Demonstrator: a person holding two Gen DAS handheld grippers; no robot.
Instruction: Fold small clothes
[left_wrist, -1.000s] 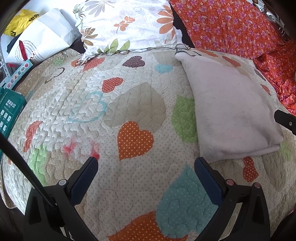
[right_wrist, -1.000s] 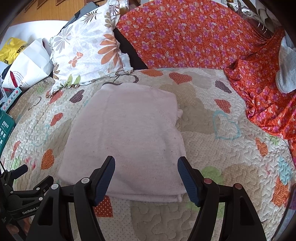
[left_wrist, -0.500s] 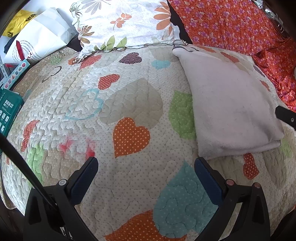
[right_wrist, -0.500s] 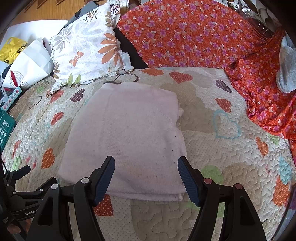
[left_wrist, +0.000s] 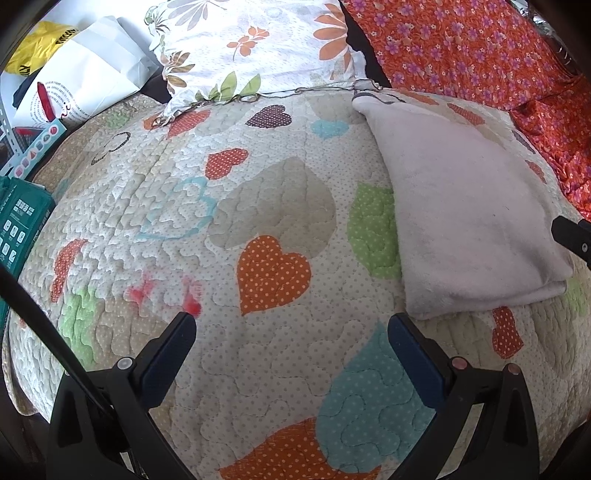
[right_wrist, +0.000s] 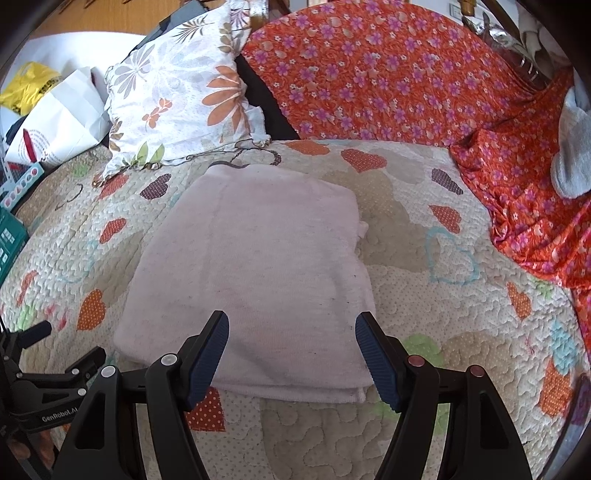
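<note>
A pale pink folded garment lies flat on the heart-patterned quilt; it also shows at the right of the left wrist view. My right gripper is open and empty, hovering just above the garment's near edge. My left gripper is open and empty over bare quilt, to the left of the garment's near corner. The left gripper also shows at the lower left of the right wrist view. A tip of the right gripper shows at the right edge of the left wrist view.
A floral cushion leans at the back left. An orange flowered cloth covers the back and right side. A white paper bag, a yellow bag and a green box sit at the left. A grey garment lies far right.
Both grippers stay open and nearly still. The views have shifted only slightly; the garment has not moved.
</note>
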